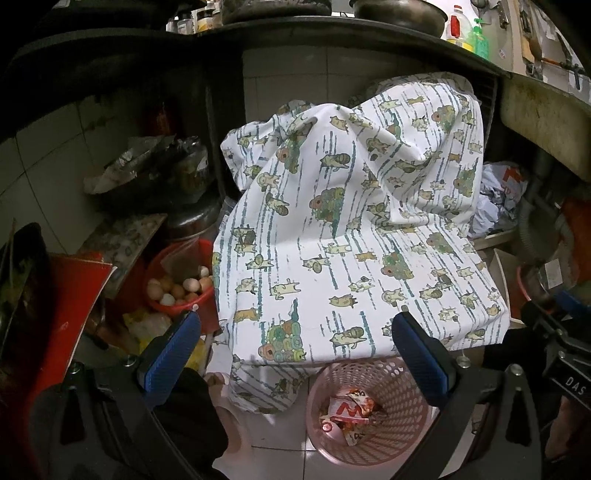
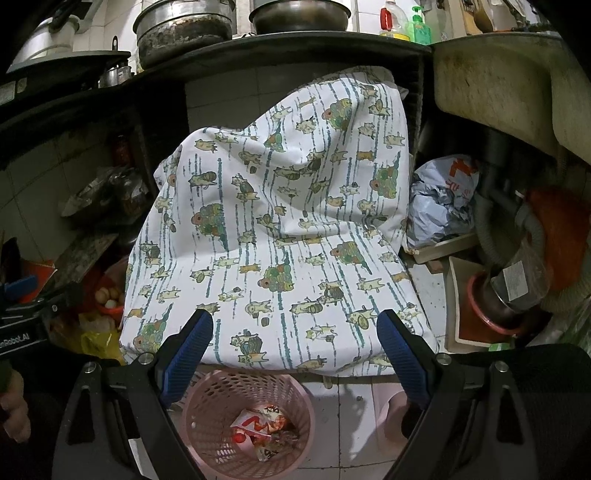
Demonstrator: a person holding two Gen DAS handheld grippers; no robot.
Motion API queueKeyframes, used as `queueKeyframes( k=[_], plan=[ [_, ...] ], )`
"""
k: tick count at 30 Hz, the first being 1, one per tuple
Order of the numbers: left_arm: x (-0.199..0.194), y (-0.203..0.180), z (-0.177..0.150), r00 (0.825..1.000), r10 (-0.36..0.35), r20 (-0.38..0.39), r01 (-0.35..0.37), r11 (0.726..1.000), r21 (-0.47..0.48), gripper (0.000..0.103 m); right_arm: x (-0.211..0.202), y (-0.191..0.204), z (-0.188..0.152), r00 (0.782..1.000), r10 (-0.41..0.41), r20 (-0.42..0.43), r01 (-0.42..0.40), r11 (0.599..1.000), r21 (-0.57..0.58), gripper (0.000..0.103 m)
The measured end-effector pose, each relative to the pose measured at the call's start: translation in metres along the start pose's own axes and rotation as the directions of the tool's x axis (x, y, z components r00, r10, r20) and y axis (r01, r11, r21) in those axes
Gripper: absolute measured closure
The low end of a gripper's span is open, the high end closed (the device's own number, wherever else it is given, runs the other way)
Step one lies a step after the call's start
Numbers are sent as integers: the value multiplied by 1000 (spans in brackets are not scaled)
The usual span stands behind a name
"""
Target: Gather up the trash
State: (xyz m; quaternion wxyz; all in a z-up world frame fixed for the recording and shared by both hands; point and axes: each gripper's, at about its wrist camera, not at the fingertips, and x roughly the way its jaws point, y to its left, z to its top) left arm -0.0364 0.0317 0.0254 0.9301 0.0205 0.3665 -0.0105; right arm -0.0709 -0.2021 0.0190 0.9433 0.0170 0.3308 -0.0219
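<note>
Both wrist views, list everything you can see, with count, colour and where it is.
Basket: one, pink, perforated, on the tiled floor below the grippers.
Wrappers: a few, red and white, inside the basket.
Cloth: one, white with cat print and teal stripes, draped over something under the counter.
Eggs: several, tan and white, in a red bowl left of the cloth.
Crumpled bag: one, pale with red print, right of the cloth.
Pots: two, metal, on the counter.
Bottles: two, yellow and green, on the counter.
Left gripper: blue pads, open, empty.
Right gripper: blue pads, open, empty.
</note>
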Motion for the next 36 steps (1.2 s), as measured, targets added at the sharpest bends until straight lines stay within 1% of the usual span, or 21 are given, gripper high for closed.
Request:
queueKeyframes(
  k=[7, 17, 22, 28, 36],
  plan=[
    [0, -2, -1, 1000, 5, -4, -5, 1000, 8, 0, 4, 0, -2, 1000, 14, -21, -14, 1000, 1, 11],
    [3, 1, -1, 1000, -18, -19, 18, 1000, -3, 0, 7, -3, -3, 999, 22, -43, -21, 1000, 17, 12],
    [4, -1, -2, 1000, -5, -16, 6, 1000, 6, 0, 8, -4, -4, 998, 24, -50, -23, 1000, 20, 11],
    [4, 0, -2, 1000, -8, -19, 8, 1000, 5, 0, 9, -3, -2, 999, 24, -49, -23, 1000, 18, 11],
    [6, 0, -1, 1000, -3, -21, 3, 1000, 5, 0, 11, -3, -10, 998, 20, -62, -18, 1000, 24, 11]
  ],
)
